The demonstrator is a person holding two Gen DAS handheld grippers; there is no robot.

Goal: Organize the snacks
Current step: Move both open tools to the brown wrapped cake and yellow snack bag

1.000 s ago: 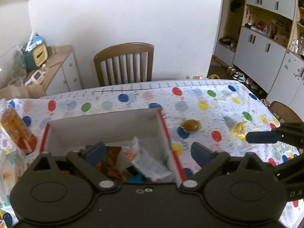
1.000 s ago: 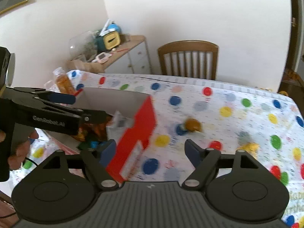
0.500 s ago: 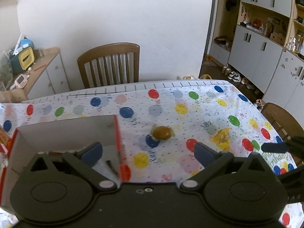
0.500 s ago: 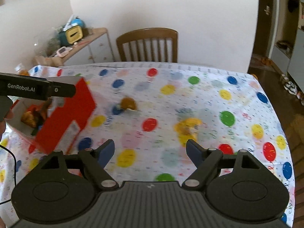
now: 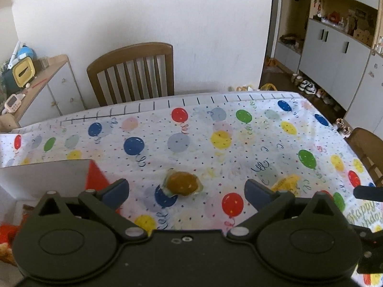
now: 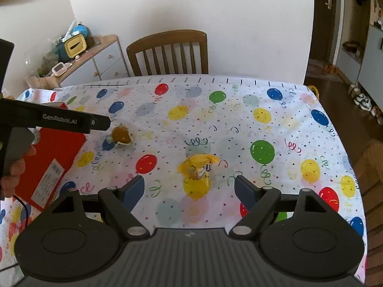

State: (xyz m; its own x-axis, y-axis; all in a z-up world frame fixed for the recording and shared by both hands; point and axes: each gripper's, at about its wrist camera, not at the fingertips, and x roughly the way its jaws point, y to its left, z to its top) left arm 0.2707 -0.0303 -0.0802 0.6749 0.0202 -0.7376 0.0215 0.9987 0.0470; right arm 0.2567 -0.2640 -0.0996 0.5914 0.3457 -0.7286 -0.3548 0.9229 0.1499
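Note:
A brown wrapped snack (image 5: 182, 183) lies on the balloon-print tablecloth (image 5: 215, 124), straight ahead of my open, empty left gripper (image 5: 185, 190); it also shows in the right wrist view (image 6: 121, 135). A yellow wrapped snack (image 6: 198, 167) lies straight ahead of my open, empty right gripper (image 6: 189, 189); in the left wrist view (image 5: 286, 183) it sits to the right. The red cardboard box (image 6: 45, 160) with a white inside (image 5: 43, 179) stands at the left with snacks in it. The left gripper's black body (image 6: 59, 120) reaches in above the box in the right wrist view.
A wooden chair (image 5: 134, 71) stands at the table's far side. A low cabinet with clutter (image 5: 36, 83) is at the back left. Another chair (image 5: 366, 146) is at the table's right edge. Grey cupboards (image 5: 335, 55) line the right wall.
Both grippers have swung right, away from the box. The brown snack is now in front of the left gripper and the yellow snack in front of the right gripper. Both stay open.

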